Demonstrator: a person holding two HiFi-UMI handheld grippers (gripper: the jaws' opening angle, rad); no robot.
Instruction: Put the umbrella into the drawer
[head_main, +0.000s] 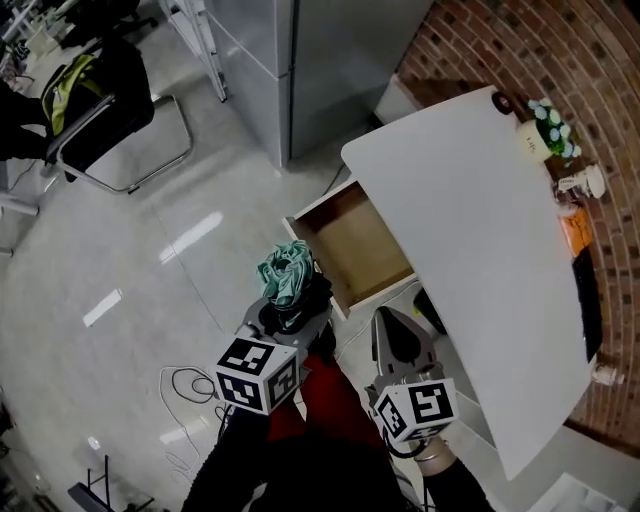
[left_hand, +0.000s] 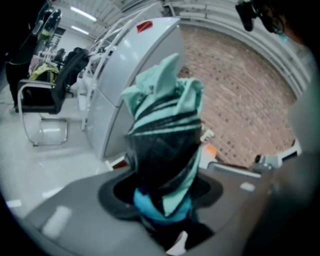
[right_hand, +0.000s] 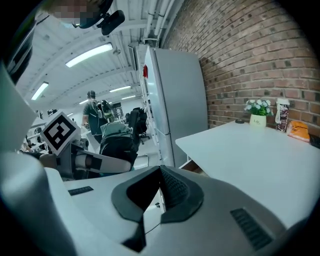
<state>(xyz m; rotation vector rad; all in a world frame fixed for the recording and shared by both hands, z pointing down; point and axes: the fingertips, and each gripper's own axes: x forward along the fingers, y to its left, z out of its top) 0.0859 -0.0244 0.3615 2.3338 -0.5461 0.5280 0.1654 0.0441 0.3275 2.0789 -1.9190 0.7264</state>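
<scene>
While the left gripper (head_main: 290, 312) clamps its jaws on the folded teal-and-black umbrella (head_main: 288, 272), the bunched canopy covers its pads in the head view. In the left gripper view the umbrella's lower end sinks between the jaws, and the handle cannot be made out. The umbrella is held above the floor (head_main: 150, 280), near the open drawer (head_main: 318, 262) at 2 o'clock from it. The drawer shows a bare wooden bottom, and its rear is hidden under the white table (head_main: 480, 260). The right gripper (head_main: 398, 335), at 4 o'clock from the umbrella, has its jaws drawn together on nothing. A chair (head_main: 100, 110) at 10 o'clock is partly cut off.
</scene>
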